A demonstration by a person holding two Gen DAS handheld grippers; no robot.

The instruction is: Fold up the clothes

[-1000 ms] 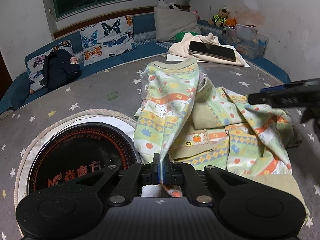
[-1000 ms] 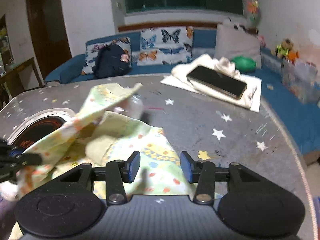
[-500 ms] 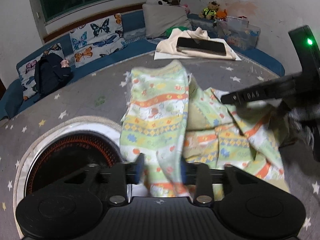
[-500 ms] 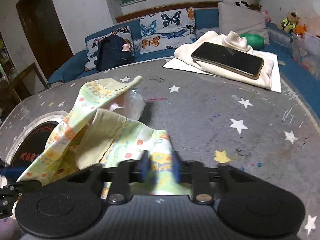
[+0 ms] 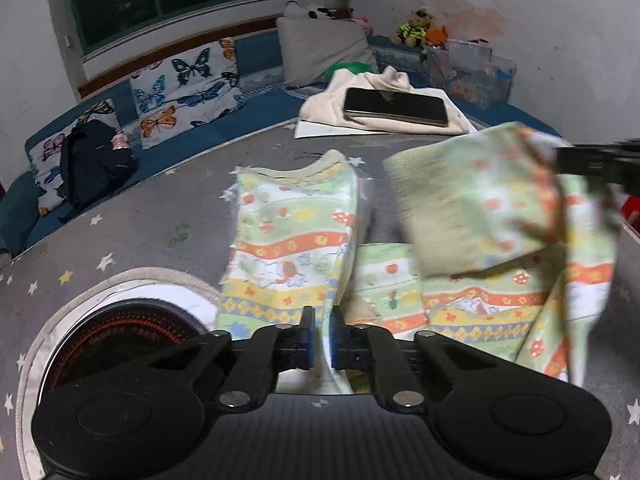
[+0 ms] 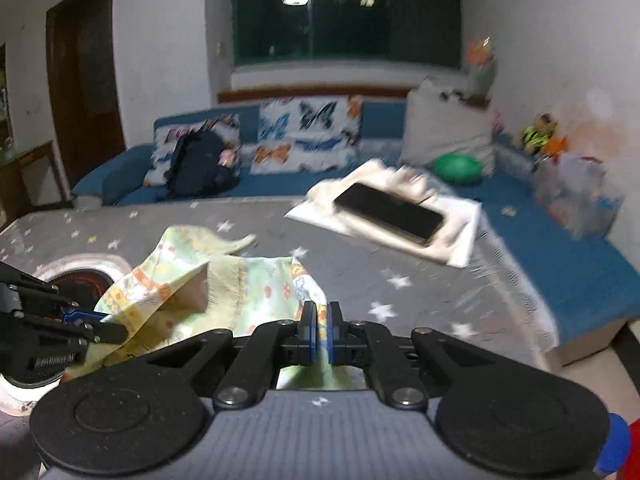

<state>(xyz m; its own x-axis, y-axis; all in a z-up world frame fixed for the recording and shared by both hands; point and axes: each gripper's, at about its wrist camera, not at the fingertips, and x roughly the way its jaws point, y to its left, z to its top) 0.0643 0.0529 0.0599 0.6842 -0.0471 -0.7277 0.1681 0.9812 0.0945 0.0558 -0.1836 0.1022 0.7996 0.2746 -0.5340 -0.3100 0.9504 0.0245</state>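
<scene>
Work surface: grey table [image 5: 132, 232] printed with small stars, a round black disc [image 5: 116, 344] with orange markings set in a pale ring at its near left. Room: blue sofa [image 5: 256, 108] along the far wall under a dark window, butterfly-print cushions [image 5: 188, 88], a black backpack [image 5: 90, 160], a grey pillow [image 5: 324, 52], soft toys [image 5: 416, 30] in the right corner. At the table's far edge a dark phone [image 5: 396, 106] lies on a cream cloth [image 5: 320, 108]. Task item: patterned garment [image 5: 292, 240], pale green with orange and yellow bands, in mid-table and partly lifted off it. One leg-like panel runs with its long axis away from the left camera, ribbed hem at the far end, near end between the left fingers. The left gripper [image 5: 321, 336] has its blue pads pressed onto that near edge. The right gripper [image 6: 321, 328] has its pads closed on another edge of the garment [image 6: 256, 284]. Left wrist view only: the right gripper [image 5: 596, 160] enters from the right as a dark bar, holding a ribbed-edged section up off the table, fabric draping below. Right wrist view only: a dark door [image 6: 84, 76] at left, the left gripper [image 6: 100, 320] low at left with fabric stretching to it; this view is motion-blurred.
</scene>
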